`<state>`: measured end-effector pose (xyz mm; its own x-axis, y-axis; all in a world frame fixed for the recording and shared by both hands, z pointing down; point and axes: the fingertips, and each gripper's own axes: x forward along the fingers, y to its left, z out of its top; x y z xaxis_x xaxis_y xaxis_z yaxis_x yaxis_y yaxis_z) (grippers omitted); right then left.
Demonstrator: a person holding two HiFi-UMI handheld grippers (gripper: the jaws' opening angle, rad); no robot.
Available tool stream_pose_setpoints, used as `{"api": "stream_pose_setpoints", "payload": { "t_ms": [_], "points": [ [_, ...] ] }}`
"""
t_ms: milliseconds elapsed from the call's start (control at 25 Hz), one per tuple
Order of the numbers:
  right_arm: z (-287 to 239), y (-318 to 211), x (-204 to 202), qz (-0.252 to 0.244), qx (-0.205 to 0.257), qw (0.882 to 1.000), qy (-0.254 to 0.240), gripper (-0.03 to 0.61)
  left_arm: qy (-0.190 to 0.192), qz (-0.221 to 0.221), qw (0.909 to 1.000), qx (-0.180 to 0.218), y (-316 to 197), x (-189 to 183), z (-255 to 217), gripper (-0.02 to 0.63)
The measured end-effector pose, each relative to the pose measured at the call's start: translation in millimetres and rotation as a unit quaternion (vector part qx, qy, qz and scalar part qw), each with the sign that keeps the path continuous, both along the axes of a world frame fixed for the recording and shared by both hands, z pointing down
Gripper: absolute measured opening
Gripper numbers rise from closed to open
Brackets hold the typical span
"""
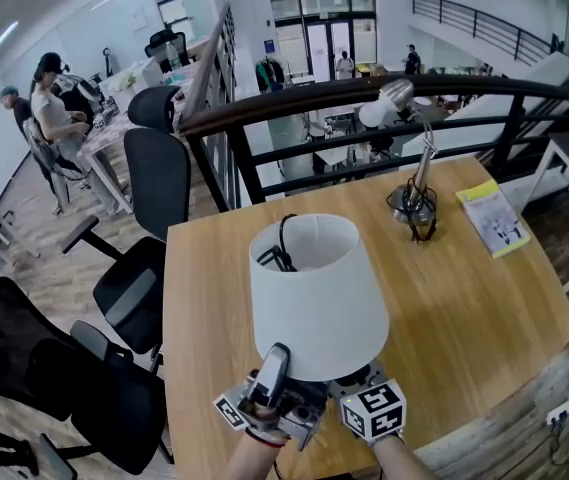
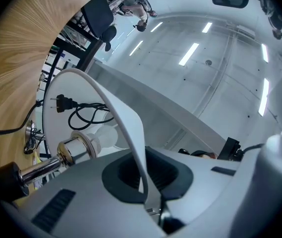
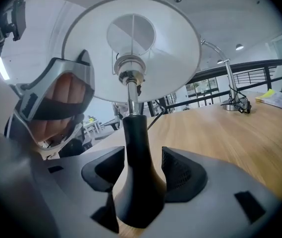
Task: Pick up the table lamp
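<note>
While the left gripper clamps the rim of the lamp's white shade at bottom centre, the right gripper is released, its pads apart on either side of the black base. The lamp stands at the table's near edge. Farther off, upper right, are a desk lamp and a booklet.
</note>
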<state>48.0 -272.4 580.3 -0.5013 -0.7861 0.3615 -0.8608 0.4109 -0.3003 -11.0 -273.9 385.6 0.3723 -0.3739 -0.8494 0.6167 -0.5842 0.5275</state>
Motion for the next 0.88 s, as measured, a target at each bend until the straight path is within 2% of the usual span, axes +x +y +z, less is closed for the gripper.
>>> {"api": "stream_pose_setpoints", "payload": {
  "t_ms": [440,600,880],
  "points": [
    [5,-17,-10,-0.018,-0.008,0.999,0.025,0.213,0.006,0.005,0.9999,-0.007,-11,-2,1,0.01],
    [3,-16,-12,-0.027,0.002,0.999,0.038,0.178,0.009,0.009,0.9999,-0.008,-11,0,0,0.011],
    [-1,-16,-12,-0.007,0.017,0.999,0.043,0.172,0.005,0.02,0.9998,-0.005,-8,3,-3,0.01]
  ]
}}
